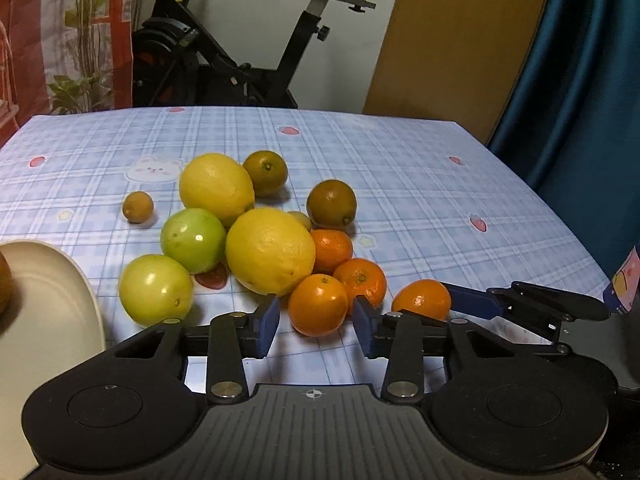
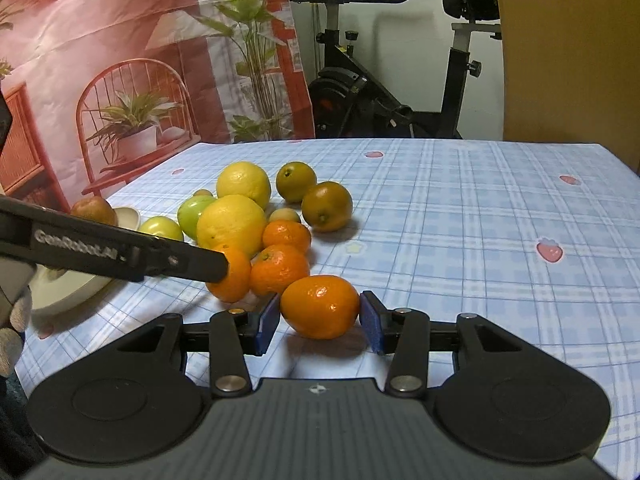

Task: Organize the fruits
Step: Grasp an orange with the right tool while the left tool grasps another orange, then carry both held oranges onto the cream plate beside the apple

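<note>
Fruit lies in a heap on the blue checked tablecloth [image 1: 420, 200]. My left gripper [image 1: 316, 326] straddles a small orange [image 1: 318, 304]; a thin gap shows at each blue pad, so it is open. My right gripper [image 2: 320, 322] is shut on another orange [image 2: 320, 306], both pads touching it. That orange [image 1: 422, 300] and one right finger [image 1: 472, 304] show in the left wrist view. A left finger [image 2: 192, 262] crosses the right wrist view. Two lemons [image 1: 270, 256], two green fruits [image 1: 194, 246] and two more oranges [image 1: 362, 280] crowd behind.
A cream plate [image 1: 60, 300] with one brown fruit [image 2: 94, 210] stands at the left. Two dark greenish oranges [image 1: 332, 204] and a tiny one [image 1: 138, 207] lie farther back. Beyond the table's far edge stands an exercise bike [image 1: 240, 60]. A blue curtain [image 1: 580, 100] hangs to the right.
</note>
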Action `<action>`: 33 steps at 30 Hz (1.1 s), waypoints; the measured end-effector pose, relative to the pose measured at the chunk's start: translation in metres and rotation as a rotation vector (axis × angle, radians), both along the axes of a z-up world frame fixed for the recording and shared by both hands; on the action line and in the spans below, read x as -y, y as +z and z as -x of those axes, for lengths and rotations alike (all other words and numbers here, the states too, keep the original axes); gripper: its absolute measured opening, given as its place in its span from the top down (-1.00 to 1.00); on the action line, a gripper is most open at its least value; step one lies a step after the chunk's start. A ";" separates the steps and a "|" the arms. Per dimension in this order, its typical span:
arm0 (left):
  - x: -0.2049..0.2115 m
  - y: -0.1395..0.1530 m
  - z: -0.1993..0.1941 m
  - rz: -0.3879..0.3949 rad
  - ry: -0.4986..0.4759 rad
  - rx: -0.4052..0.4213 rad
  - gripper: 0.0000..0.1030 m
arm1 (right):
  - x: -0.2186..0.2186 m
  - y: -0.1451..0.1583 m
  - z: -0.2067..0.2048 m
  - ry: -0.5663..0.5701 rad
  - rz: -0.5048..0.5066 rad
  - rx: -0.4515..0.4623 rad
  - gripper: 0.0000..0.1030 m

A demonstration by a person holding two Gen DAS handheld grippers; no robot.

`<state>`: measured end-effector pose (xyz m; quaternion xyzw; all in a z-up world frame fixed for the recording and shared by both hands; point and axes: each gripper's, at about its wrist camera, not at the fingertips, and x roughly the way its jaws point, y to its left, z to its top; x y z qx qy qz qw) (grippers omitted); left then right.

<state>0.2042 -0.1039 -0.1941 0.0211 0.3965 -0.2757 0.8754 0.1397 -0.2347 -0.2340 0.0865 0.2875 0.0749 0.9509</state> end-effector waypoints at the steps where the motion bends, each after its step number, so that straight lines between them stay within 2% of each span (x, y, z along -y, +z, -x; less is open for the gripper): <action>1: 0.000 0.000 -0.001 -0.001 -0.002 -0.001 0.19 | -0.001 0.000 0.000 0.005 0.002 0.000 0.10; 10: 0.007 -0.006 -0.009 -0.017 0.000 -0.005 0.19 | 0.000 -0.001 -0.002 0.015 -0.010 -0.005 0.10; 16: 0.008 -0.009 -0.008 -0.021 -0.011 0.003 0.27 | 0.000 -0.001 -0.002 0.019 -0.012 -0.006 0.10; 33: -0.002 0.004 0.009 -0.028 0.000 0.049 0.28 | -0.002 -0.001 -0.002 0.024 -0.021 -0.006 0.10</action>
